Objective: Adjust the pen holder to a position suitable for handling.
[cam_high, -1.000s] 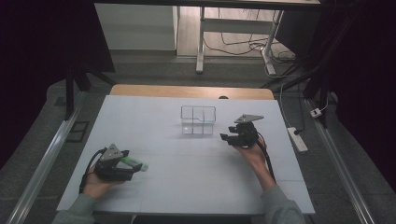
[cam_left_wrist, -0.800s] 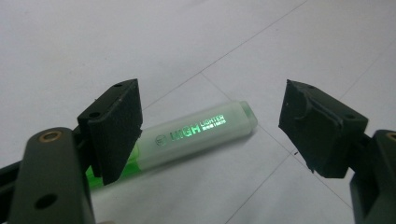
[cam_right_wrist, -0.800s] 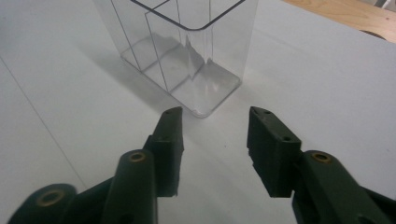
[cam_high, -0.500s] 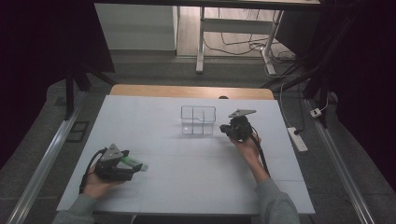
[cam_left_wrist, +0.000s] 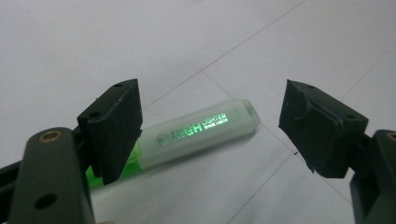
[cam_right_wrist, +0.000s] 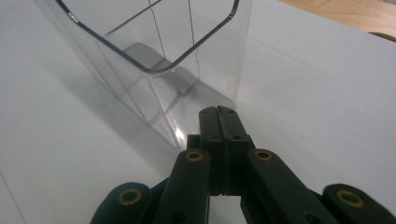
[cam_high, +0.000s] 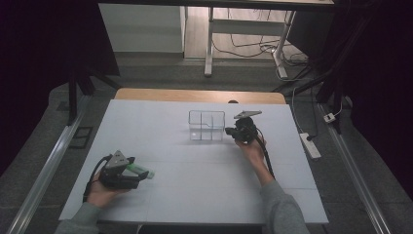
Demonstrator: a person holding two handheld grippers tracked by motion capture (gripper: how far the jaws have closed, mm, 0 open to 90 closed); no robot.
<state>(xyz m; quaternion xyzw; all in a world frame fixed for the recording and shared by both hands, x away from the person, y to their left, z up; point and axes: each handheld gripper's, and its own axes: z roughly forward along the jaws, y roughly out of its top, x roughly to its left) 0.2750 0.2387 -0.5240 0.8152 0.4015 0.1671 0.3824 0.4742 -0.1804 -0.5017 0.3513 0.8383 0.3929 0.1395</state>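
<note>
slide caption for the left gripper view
Open left gripper straddling a green highlighter lying on the white table.

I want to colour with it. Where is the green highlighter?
The green highlighter lies on the white table near the front left in the high view, between the open jaws of the left gripper.

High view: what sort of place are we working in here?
Probably a lab or workshop recording station: a white table with dark curtaining around it, loose cables and a power strip on the grey floor behind.

Green highlighter (cam_left_wrist: 196,135), clear box (cam_high: 206,125), black tongs (cam_right_wrist: 219,122), white table (cam_high: 195,190).
</note>
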